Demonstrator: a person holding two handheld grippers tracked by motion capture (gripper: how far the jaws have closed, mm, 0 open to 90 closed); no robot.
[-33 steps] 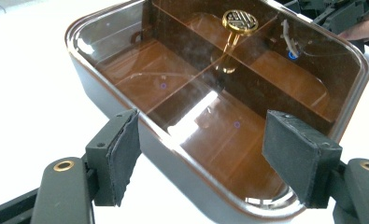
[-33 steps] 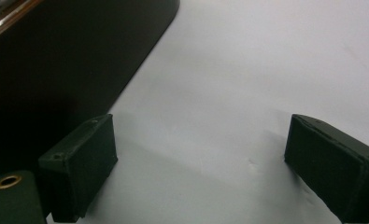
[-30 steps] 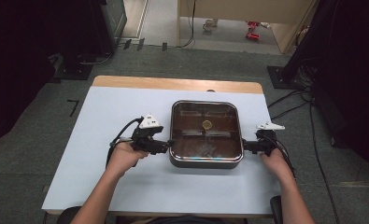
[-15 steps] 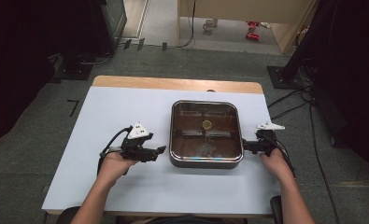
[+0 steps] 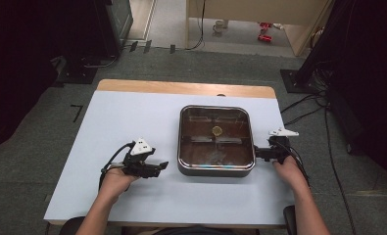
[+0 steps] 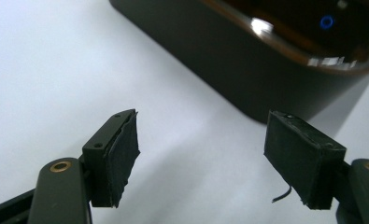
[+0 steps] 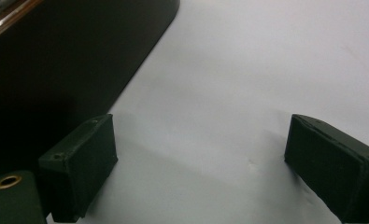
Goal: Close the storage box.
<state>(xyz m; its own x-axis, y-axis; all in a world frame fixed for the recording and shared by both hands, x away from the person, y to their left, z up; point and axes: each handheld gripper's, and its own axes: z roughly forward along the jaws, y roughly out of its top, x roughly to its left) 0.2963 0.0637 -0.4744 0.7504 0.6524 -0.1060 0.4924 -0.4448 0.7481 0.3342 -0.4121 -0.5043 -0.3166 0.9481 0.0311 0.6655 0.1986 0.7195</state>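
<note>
Square pan (image 5: 215, 169): dark grey outer wall showing, glossy reddish-brown interior reflecting pale streaks, one small yellowish spot lying near the centre. Table (image 5: 127, 122): pale blue-white top, plain, with a light wood strip running along the far edge. Left gripper (image 5: 162, 165): black body carrying a white plate. Right gripper (image 5: 255, 152): black body carrying a white plate. Floor (image 5: 39, 127): showing mottled grey.

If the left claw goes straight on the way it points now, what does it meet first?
Most likely the dark side wall of the square pan. The open left claw points at it across bare white table, with nothing between; depth is unclear.
</note>
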